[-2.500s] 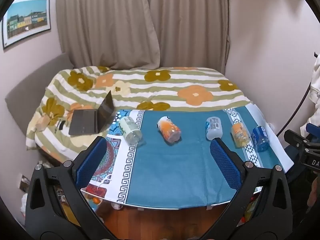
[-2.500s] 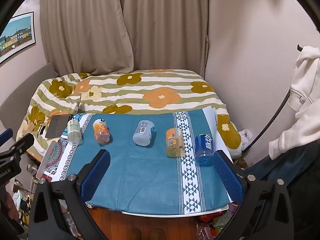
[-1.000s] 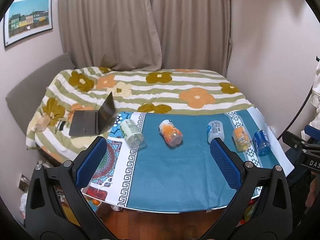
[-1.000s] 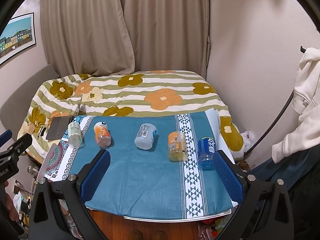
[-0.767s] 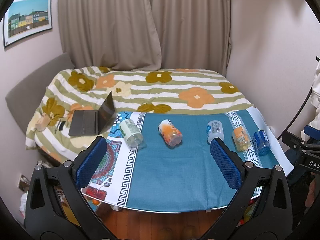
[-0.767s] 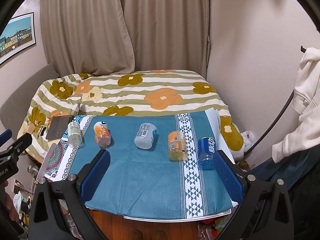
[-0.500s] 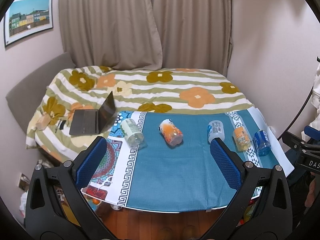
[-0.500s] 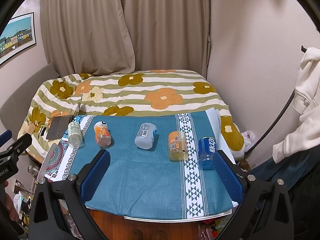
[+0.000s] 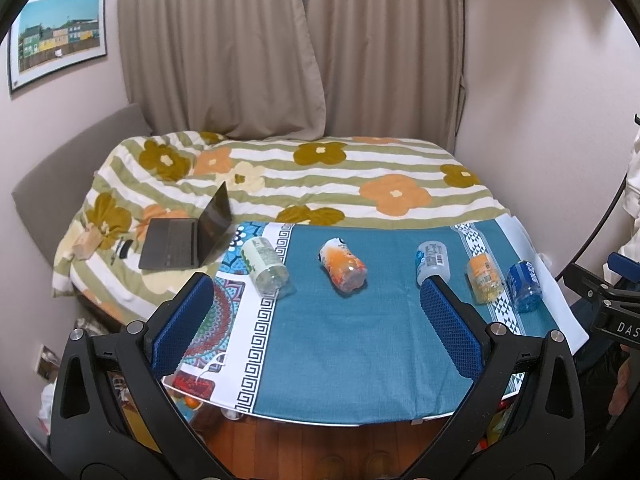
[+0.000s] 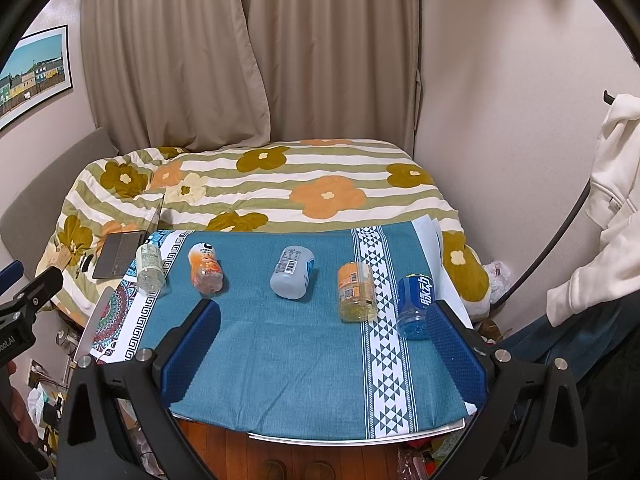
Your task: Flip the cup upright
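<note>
Several plastic cups lie on their sides in a row on the table's teal cloth (image 9: 352, 344): a clear green-labelled cup (image 9: 265, 266) (image 10: 149, 267), an orange one (image 9: 343, 266) (image 10: 205, 268), a white-blue one (image 9: 432, 260) (image 10: 293, 271), an orange-yellow one (image 9: 485, 278) (image 10: 355, 291) and a blue one (image 9: 524, 286) (image 10: 416, 300). My left gripper (image 9: 316, 328) is open and empty, held above the table's near edge. My right gripper (image 10: 326, 354) is open and empty, also near that edge, well short of the cups.
A bed with a flowered quilt (image 9: 320, 176) lies behind the table. An open laptop (image 9: 188, 236) rests on its left side. Curtains (image 9: 288, 52) and walls close the room. A white garment (image 10: 612, 200) hangs at right. Wooden floor (image 9: 320, 448) shows below the table edge.
Both views have shifted only slightly; the cups sit a bit lower and farther in frame than 2.5 s ago. The cups have not moved. Both grippers stay open.
</note>
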Demonstrator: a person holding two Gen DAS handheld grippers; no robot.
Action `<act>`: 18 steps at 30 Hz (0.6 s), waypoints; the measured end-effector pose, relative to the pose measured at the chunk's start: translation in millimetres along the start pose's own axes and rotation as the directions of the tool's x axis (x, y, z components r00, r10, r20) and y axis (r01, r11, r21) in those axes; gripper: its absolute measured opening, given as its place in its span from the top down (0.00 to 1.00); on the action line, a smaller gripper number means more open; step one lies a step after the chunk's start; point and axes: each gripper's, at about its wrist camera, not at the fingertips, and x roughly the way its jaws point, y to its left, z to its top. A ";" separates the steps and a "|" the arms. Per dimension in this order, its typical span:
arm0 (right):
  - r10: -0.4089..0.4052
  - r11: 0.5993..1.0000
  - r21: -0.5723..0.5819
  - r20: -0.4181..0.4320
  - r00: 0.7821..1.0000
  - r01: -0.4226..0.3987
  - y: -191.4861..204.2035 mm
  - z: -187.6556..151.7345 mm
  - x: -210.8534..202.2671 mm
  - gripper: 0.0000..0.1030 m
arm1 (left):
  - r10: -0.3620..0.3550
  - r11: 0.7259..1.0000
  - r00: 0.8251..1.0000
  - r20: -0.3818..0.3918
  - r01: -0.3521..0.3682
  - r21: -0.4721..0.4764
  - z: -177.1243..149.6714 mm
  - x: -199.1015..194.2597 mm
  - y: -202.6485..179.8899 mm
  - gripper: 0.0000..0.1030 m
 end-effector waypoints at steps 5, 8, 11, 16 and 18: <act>0.000 1.000 0.001 0.001 1.000 0.000 -0.3 0.0 0.0 0.01 | 0.000 1.000 1.000 0.001 0.000 -0.001 0.2 0.1 -0.3 0.00; 0.000 1.000 0.001 0.001 1.000 0.000 -0.6 0.0 0.0 0.01 | 0.001 1.000 1.000 0.000 -0.001 -0.001 0.8 0.3 0.1 0.00; 0.000 1.000 0.001 0.002 1.000 0.000 0.5 1.2 1.1 0.01 | 0.002 1.000 1.000 -0.001 -0.002 -0.002 1.1 0.3 0.2 0.00; 0.001 1.000 0.000 0.000 1.000 -0.001 0.9 2.1 1.5 0.01 | 0.004 1.000 1.000 -0.004 -0.004 -0.013 0.7 1.0 0.5 0.00; 0.002 1.000 -0.003 -0.002 1.000 -0.002 2.2 4.3 2.7 0.01 | 0.008 1.000 1.000 -0.010 -0.008 -0.023 0.7 1.9 -0.3 0.00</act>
